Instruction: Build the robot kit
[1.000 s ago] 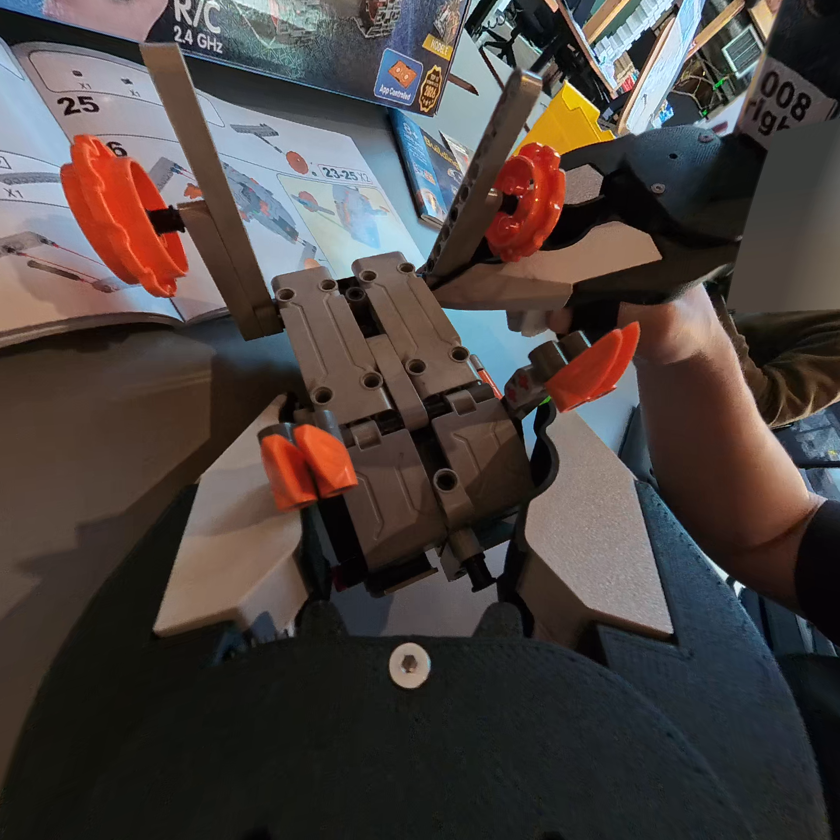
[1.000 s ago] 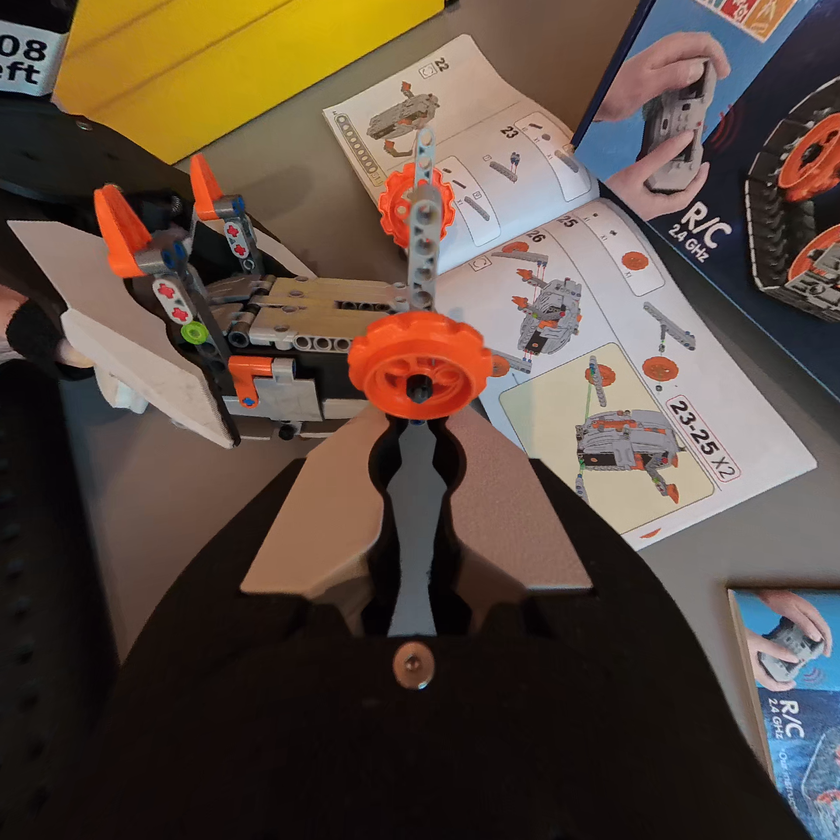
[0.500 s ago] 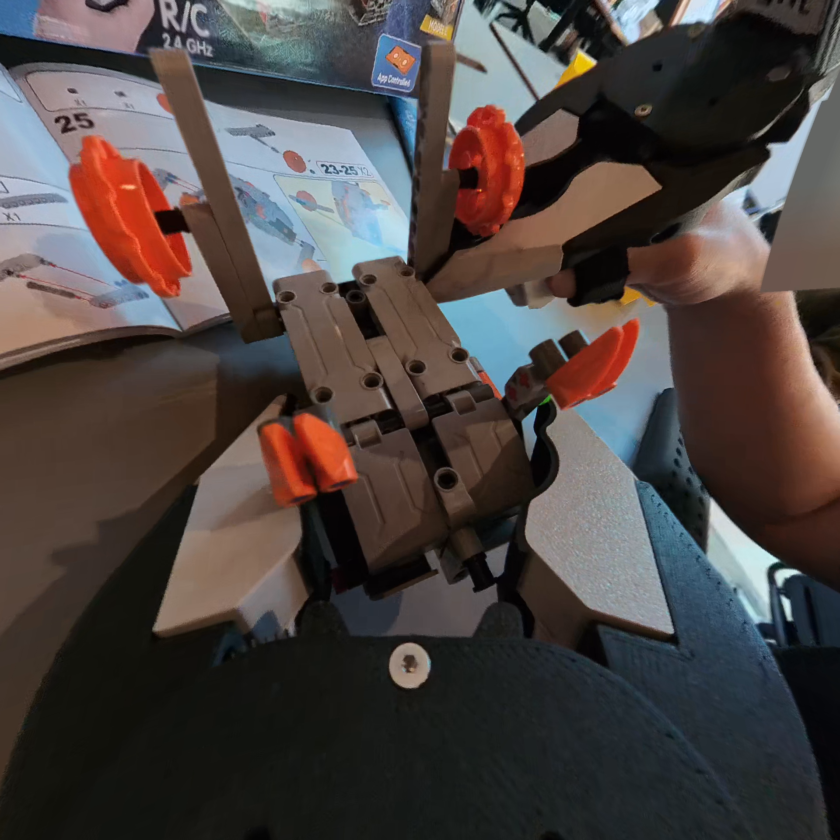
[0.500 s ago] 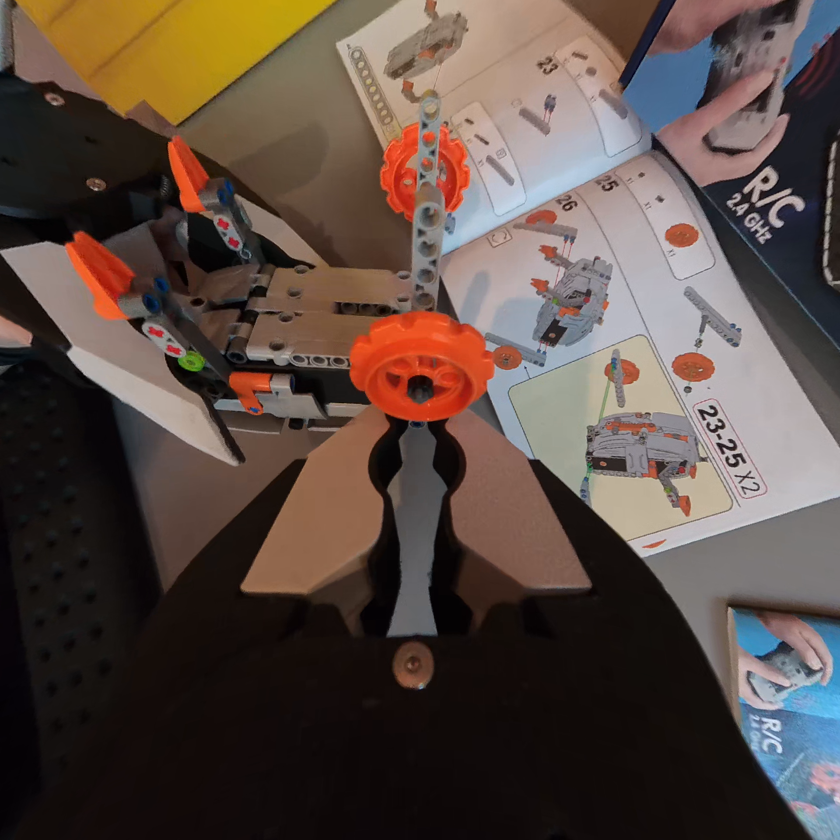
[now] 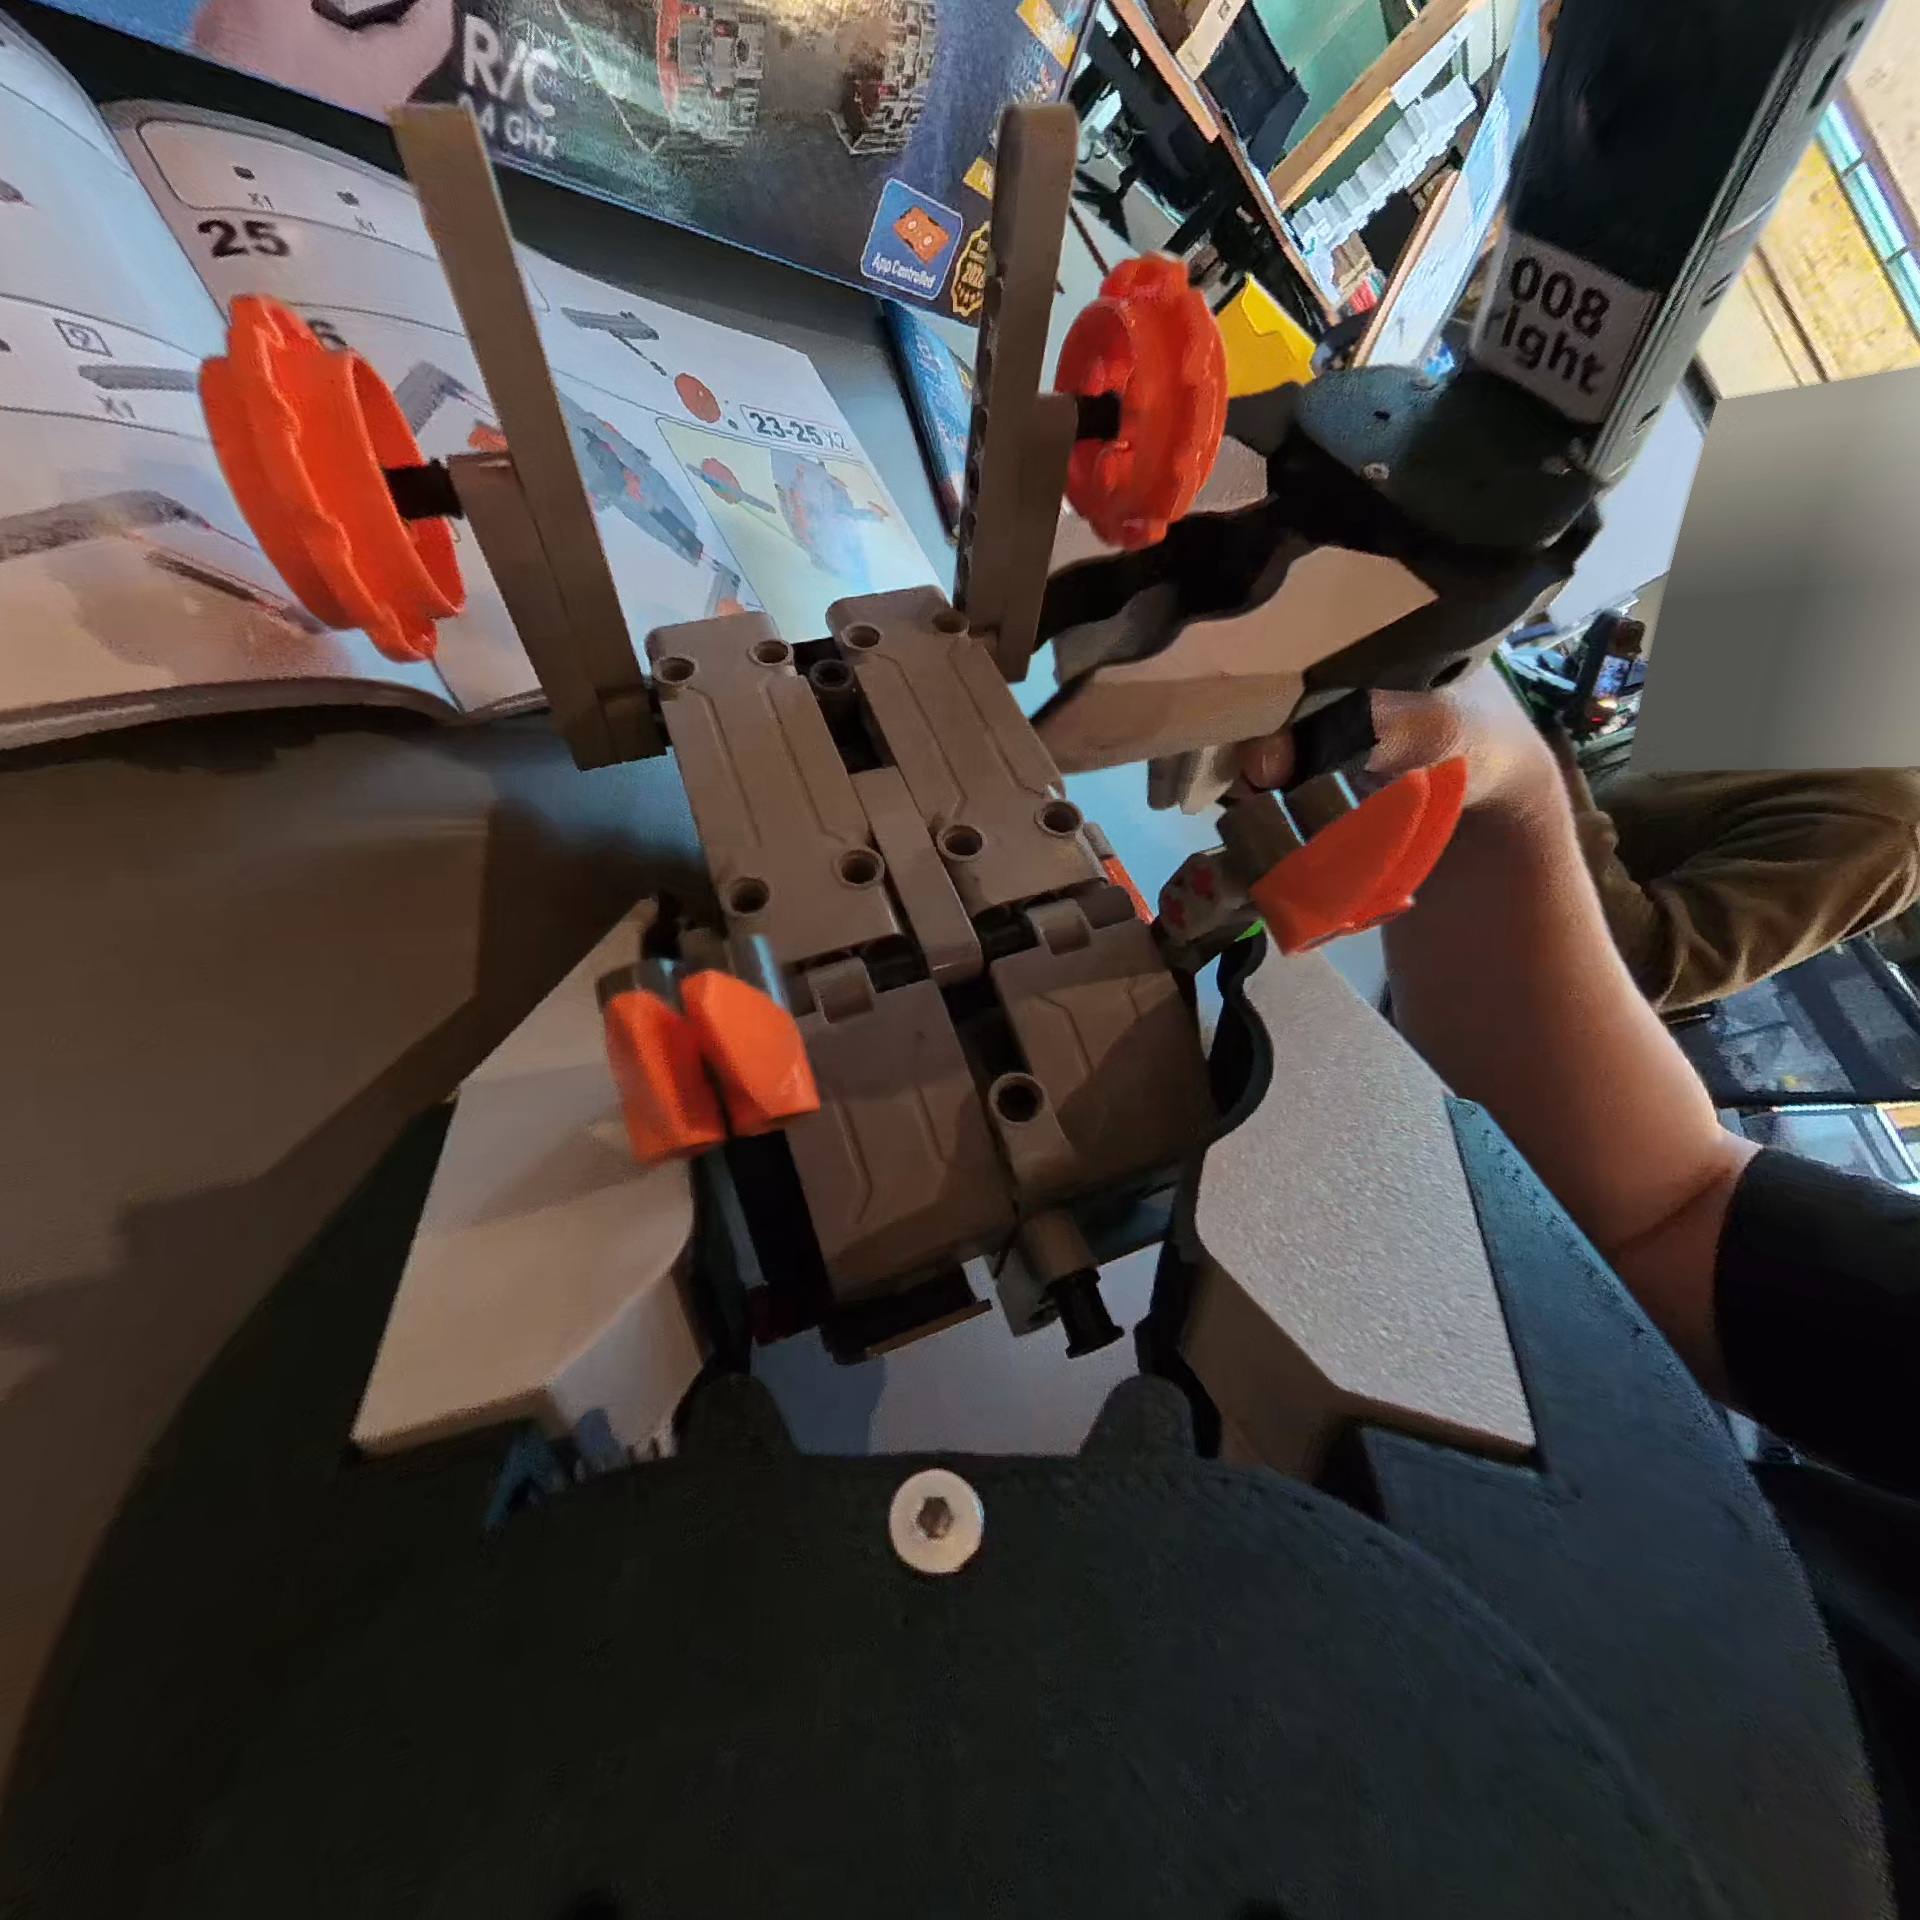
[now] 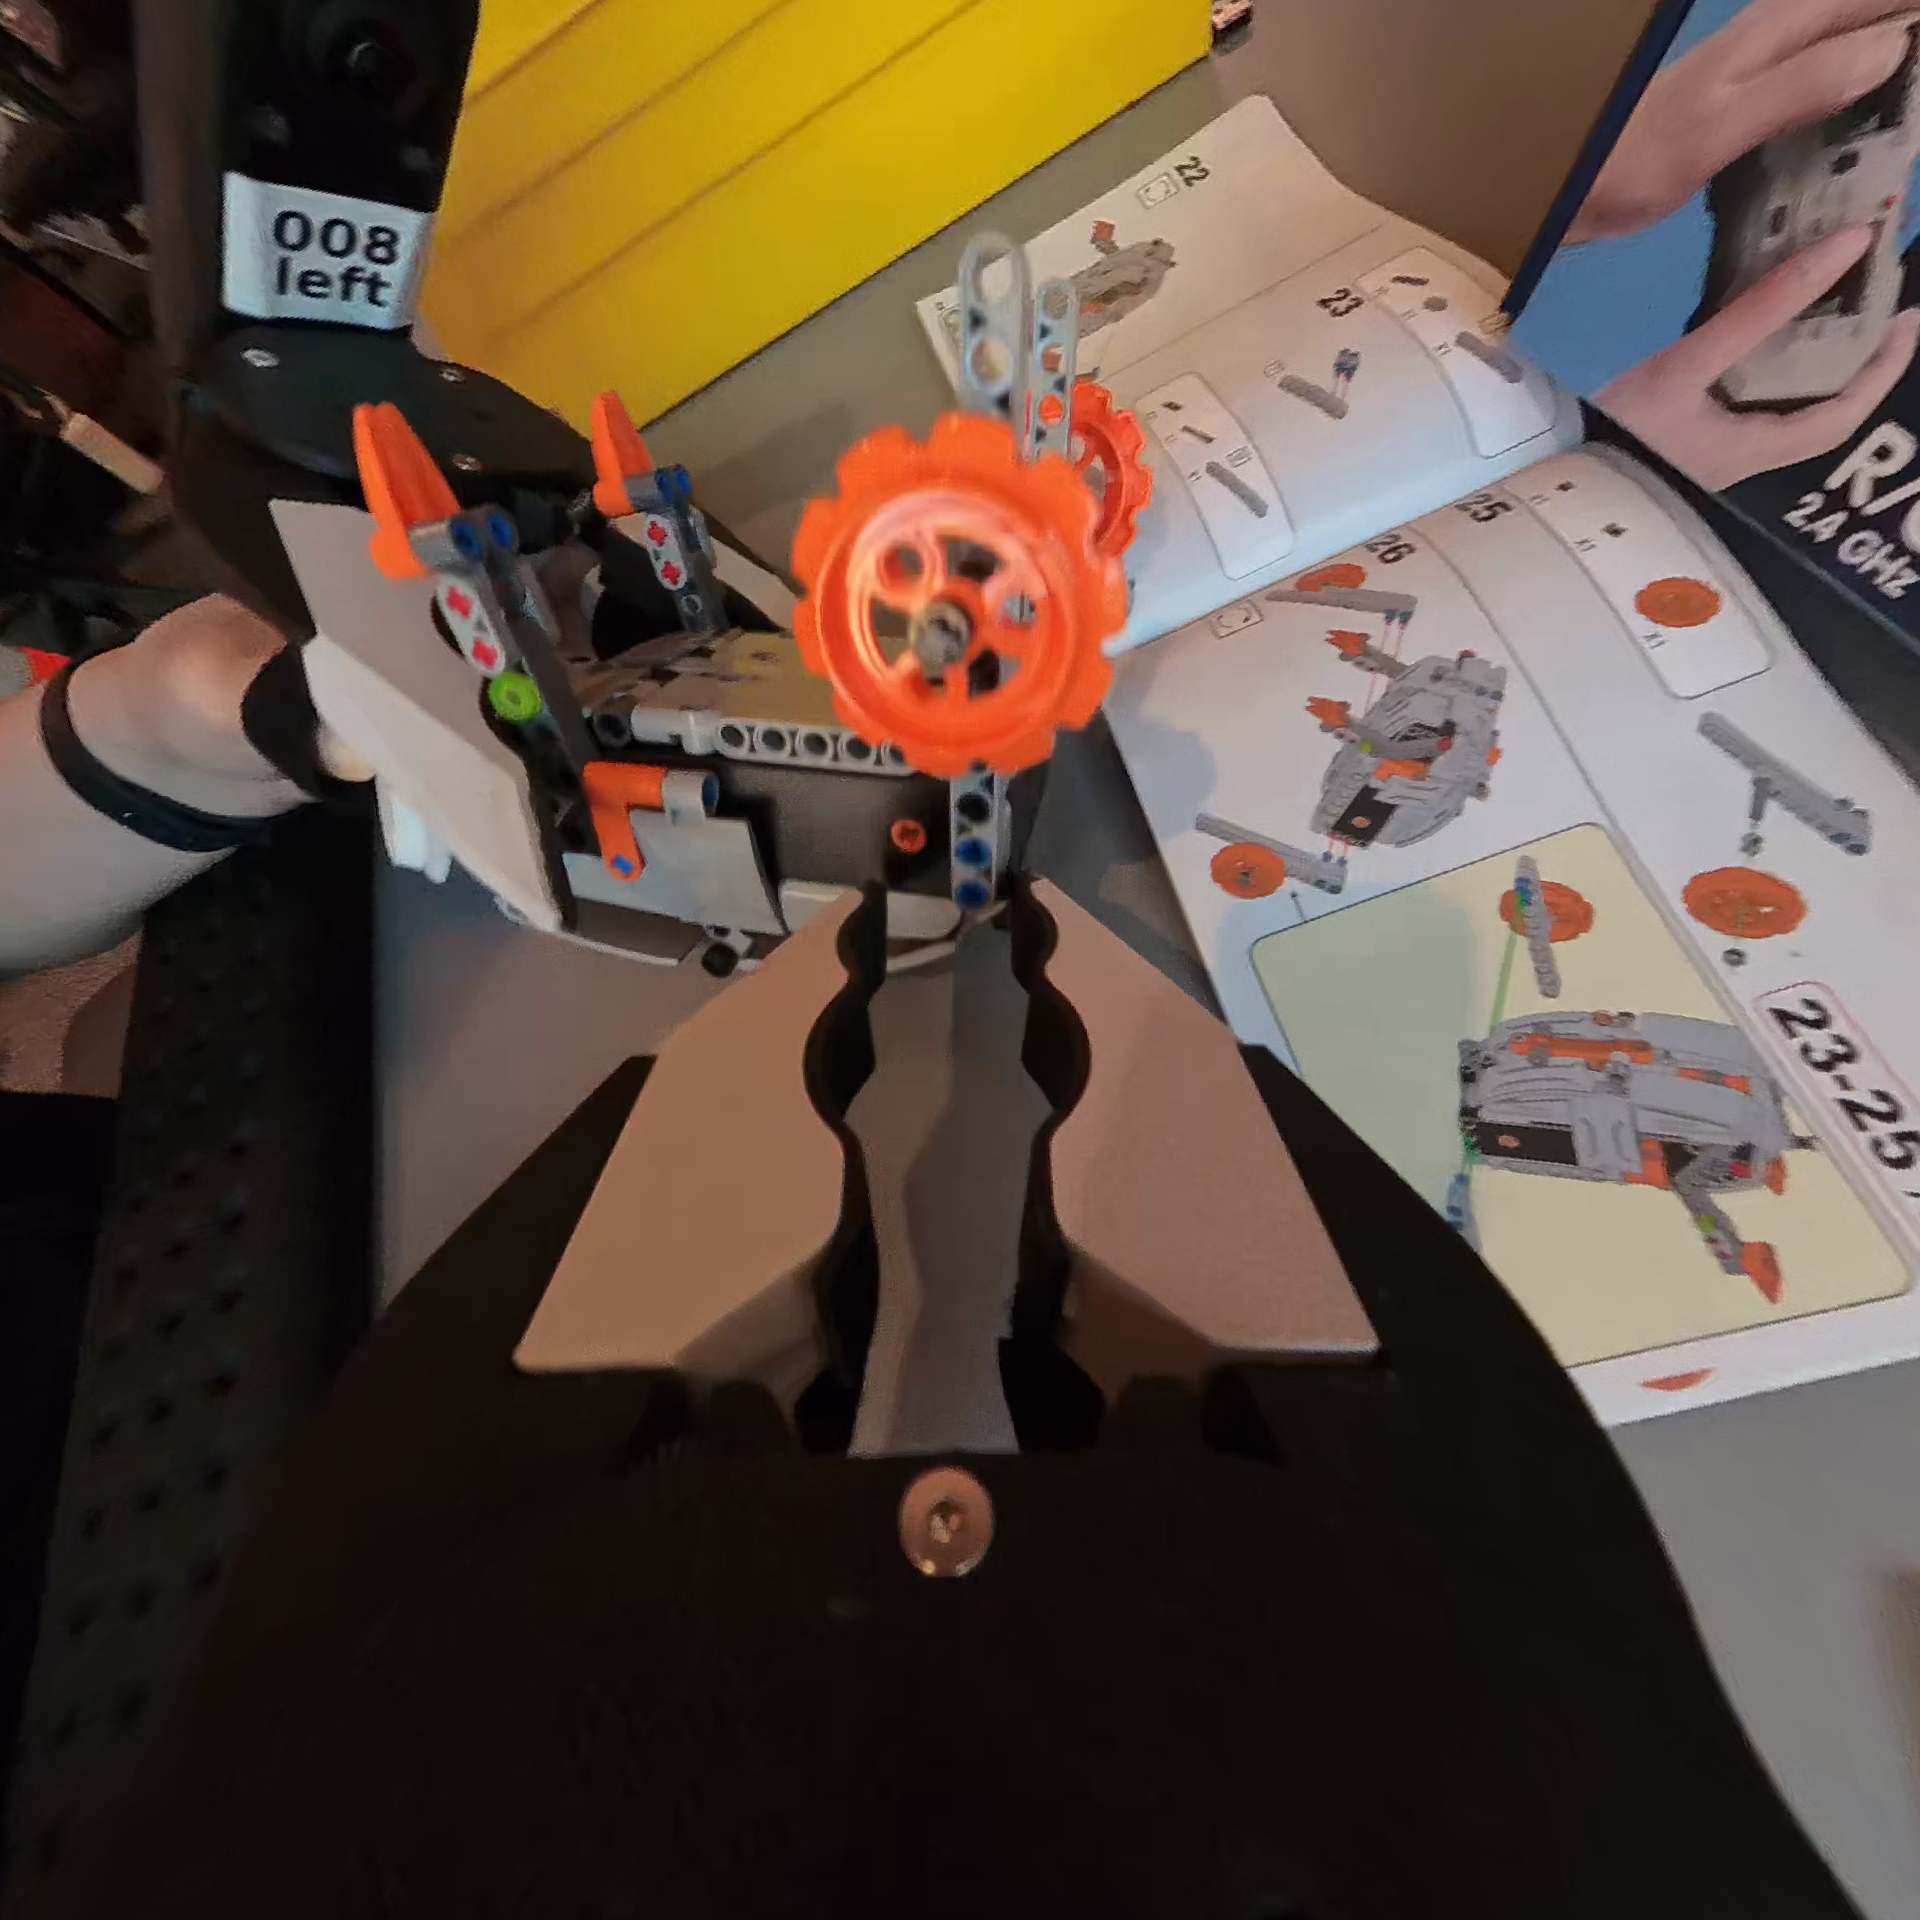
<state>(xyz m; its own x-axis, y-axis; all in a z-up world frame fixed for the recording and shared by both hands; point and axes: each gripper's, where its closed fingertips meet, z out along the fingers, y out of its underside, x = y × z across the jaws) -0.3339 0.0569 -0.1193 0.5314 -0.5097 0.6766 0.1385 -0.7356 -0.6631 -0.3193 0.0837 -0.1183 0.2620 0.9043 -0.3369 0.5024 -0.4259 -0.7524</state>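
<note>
Beams (image 5: pixel 1023 364) carrying orange wheels (image 5: pixel 322 478) stood at twelve o'clock on the grey brick model (image 5: pixel 883 831), which the left gripper (image 5: pixel 935 987) pinched; the right gripper (image 6: pixel 940 904) was slightly spread around one beam's foot.

**Hidden, cropped and blurred parts**

The left gripper (image 5: pixel 940 1174) covers the model (image 5: pixel 914 935) flanks between its fingers. Ahead of the right gripper (image 6: pixel 945 914), the orange wheel (image 6: pixel 951 592) is motion-blurred and hides the arm behind. The booklet (image 6: pixel 1558 831) runs off frame.
</note>
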